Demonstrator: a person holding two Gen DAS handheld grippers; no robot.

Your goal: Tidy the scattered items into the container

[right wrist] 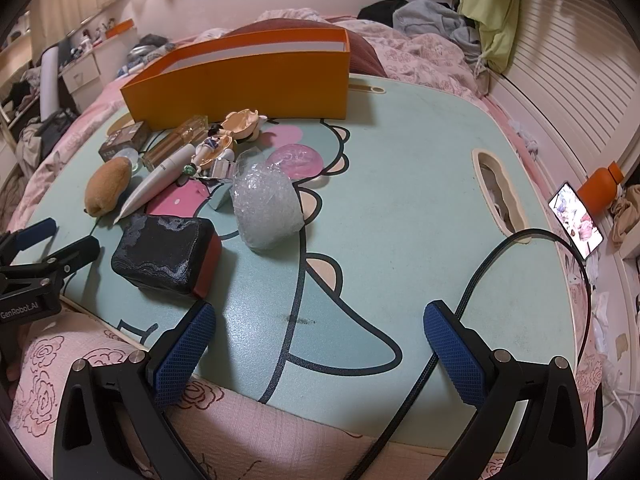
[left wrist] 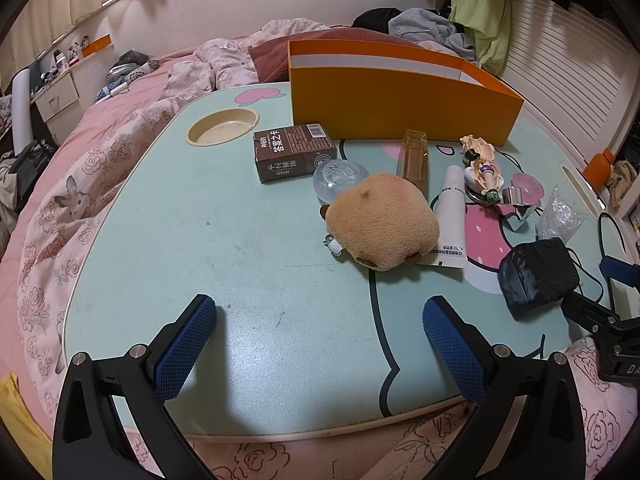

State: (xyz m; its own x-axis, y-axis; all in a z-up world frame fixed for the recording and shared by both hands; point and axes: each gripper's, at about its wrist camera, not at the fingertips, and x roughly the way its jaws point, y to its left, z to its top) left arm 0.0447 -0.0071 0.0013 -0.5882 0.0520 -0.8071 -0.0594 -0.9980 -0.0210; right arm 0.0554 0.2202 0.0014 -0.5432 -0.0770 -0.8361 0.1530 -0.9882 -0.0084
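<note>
Both claws parked low at the near edge of the mint-green cartoon-printed lap table (left wrist: 168,240), apparently so every item lies ahead in plain sight before a first pick: left gripper (left wrist: 320,344) spread wide and empty, right gripper (right wrist: 320,350) likewise spread wide, nothing between the blue textured pads (right wrist: 186,354). Tall orange cardboard box with a white inner lining (left wrist: 396,100) standing upright at the far edge, open top up, probably put there as the container; contents hidden from these angles. Scattered in a loose cluster just in front of it: brown printed card box (left wrist: 292,152) lying flat, clear round plastic case (left wrist: 340,180) touching a tan plush toy (left wrist: 380,224), amber rectangular glass bottle (left wrist: 414,160) on its side, white squeeze tube (left wrist: 450,216) partly under the plush, small pale figurine (left wrist: 482,168), pink translucent disc (left wrist: 528,190), crinkled clear bubble-wrap bundle (right wrist: 266,208), and a black embossed cuboid case with a red side (right wrist: 168,252) nearest the right claw. None yet in the orange box, judging by the spread; tidying seemingly not begun. Black case the likeliest first reach for the right claw.
</note>
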